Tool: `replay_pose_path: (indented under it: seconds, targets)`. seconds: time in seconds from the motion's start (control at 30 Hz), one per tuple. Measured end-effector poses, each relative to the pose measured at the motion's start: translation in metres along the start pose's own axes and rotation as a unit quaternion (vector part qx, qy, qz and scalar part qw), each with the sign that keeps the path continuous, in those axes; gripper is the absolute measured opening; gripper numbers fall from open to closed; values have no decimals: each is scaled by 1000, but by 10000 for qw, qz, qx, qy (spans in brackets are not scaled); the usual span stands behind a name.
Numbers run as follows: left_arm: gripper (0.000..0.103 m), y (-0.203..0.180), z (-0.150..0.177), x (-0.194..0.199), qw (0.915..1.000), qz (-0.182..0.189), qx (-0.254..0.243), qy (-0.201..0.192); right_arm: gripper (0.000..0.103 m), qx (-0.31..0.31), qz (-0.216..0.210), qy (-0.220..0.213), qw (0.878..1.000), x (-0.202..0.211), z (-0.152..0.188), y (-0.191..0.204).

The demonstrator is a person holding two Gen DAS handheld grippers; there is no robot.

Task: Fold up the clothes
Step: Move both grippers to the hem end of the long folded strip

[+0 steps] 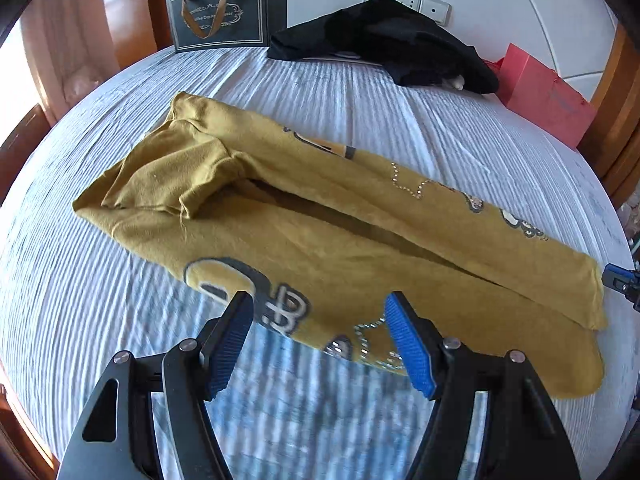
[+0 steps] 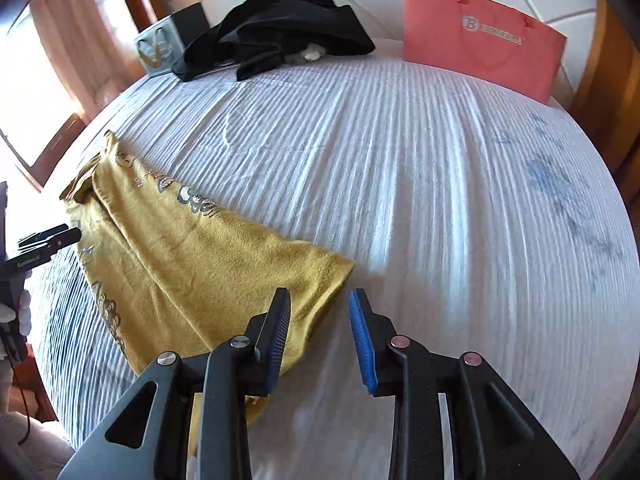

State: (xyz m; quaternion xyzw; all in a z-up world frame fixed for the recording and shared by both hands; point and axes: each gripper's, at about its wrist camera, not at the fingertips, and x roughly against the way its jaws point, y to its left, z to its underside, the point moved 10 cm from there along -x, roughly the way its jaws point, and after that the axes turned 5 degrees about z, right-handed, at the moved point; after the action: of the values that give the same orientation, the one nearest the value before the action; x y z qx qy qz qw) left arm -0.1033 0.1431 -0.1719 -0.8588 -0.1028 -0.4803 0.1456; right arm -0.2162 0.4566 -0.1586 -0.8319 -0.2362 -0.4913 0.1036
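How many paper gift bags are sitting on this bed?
2. A dark gift bag stands at the head of the bed, left of the black clothes; a pink gift bag stands to their right. Others could lie outside both views.

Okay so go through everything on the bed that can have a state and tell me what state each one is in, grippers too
Mustard shirt: lying flat, both long sides folded inward, not gripped.
Black garment: unfolded, in a heap at the far edge.
Dark gift bag: upright against the wall.
Pink gift bag: upright against the wall.
Left gripper: fingers open, empty, over the shirt's near edge.
Right gripper: fingers open, empty, by the shirt's corner.
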Motion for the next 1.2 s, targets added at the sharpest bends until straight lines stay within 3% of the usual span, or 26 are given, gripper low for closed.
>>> replay_pose_path:
  seconds: [0.1,0.17,0.43,0.53,0.73,0.87,1.2]
  targets:
    - [70,-37,27,8,9991,-104,399,-37,30,523,-305,134,9981,-2,3,-6]
    - [77,-65,46,14,9987,-30,496,81,30,803,-536,143,9952,2,5,-5]
    - [77,-150,88,19,9982,33,596,41,39,1599,-945,61,9826,7,8,-4]
    - [77,-170,103,22,9960,-234,864,2,39,1996,-1160,122,9729,1,7,1]
    - [78,-204,118,24,9802,-939,1718,-282,39,2886,-1905,-18,9383,0,7,12]
    - [79,-227,135,16,9703,-1186,2104,-134,39,3264,-2182,65,9197,-8,7,6]
    - [81,-232,139,-5,9454,-1804,2711,-99,40,3977,-2513,-18,8824,-20,3,13]
